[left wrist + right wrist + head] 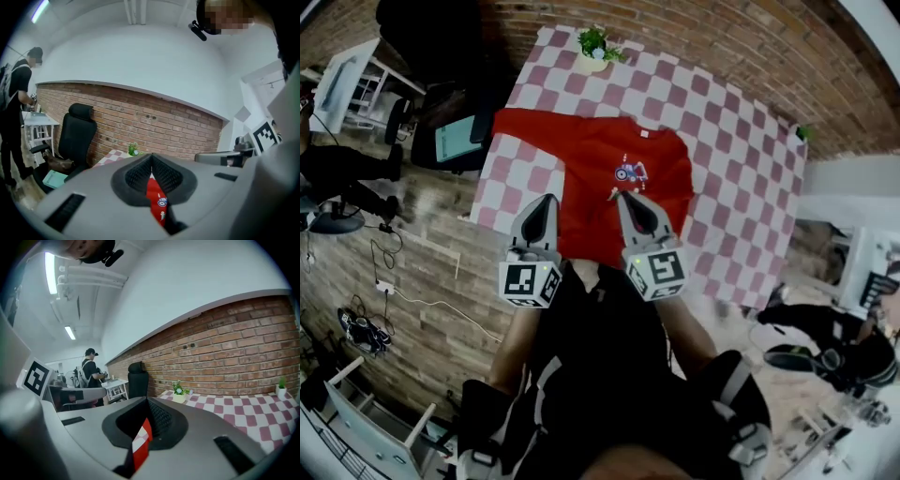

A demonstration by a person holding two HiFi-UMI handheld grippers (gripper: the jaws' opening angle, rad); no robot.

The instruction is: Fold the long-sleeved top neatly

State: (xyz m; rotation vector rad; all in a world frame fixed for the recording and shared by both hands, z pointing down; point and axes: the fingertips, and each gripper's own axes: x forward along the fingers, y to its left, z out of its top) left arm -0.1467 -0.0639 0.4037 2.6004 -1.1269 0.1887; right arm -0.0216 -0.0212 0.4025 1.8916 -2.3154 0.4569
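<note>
A red long-sleeved top (591, 159) with a small chest print lies spread flat on the pink-and-white checked table (722, 141), one sleeve reaching out to the left. My left gripper (547, 200) and right gripper (619, 197) hover side by side above the top's near half, both raised and pointing away from me. Both have their jaws shut. No cloth rises to either tip. In the left gripper view the left gripper (151, 155) shows the top (156, 199) through the gap behind its tips. The right gripper (147, 401) shows the top (141, 456) and checked table the same way.
A small potted plant (595, 49) stands at the table's far edge, and another plant (804, 133) at its right corner. A black office chair (455, 131) sits left of the table. A brick wall runs behind. A person (18, 93) stands at a white desk far left.
</note>
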